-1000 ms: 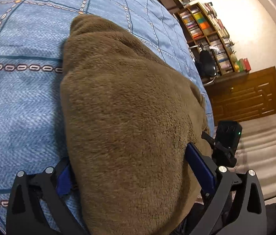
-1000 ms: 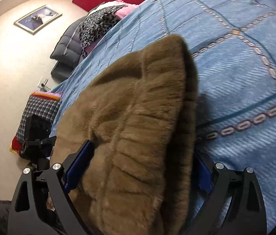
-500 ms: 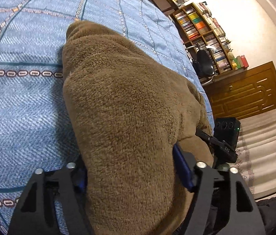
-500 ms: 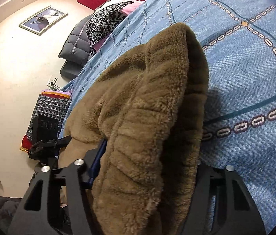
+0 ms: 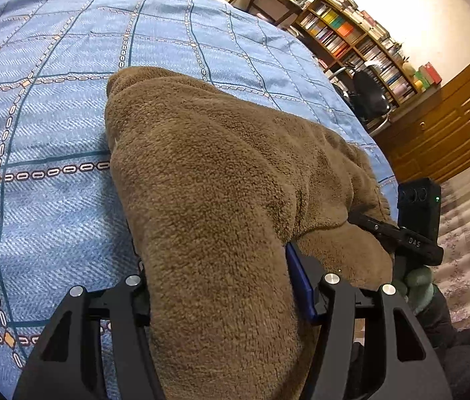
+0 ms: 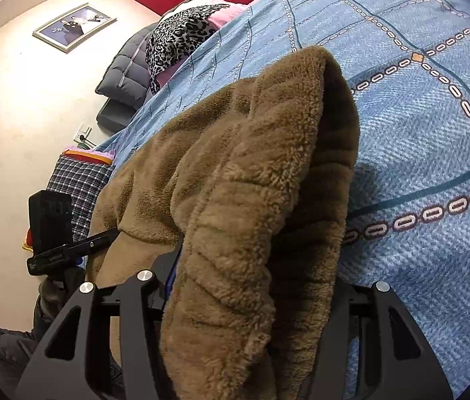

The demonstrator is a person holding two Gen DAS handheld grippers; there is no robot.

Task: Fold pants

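Observation:
The brown fleece pants (image 5: 208,180) lie on a blue patterned bedspread (image 5: 51,133) and drape up into both grippers. My left gripper (image 5: 221,286) is shut on a thick bunch of the pants, and the fabric hides most of its fingers. My right gripper (image 6: 251,286) is shut on the ribbed waistband end of the pants (image 6: 268,173). The right gripper's body (image 5: 414,226) shows at the right of the left wrist view. The left gripper's body (image 6: 55,226) shows at the left of the right wrist view.
The bedspread (image 6: 434,133) stretches away past the pants. A leopard-print cloth (image 6: 181,33) and a dark padded jacket (image 6: 125,73) lie at the bed's far end. A bookshelf (image 5: 361,36), a black chair (image 5: 368,96) and a wooden cabinet (image 5: 444,126) stand beside the bed.
Both grippers have closed from wide open onto the pants. They have lifted the gripped ends and drawn back, so more bedspread and room show.

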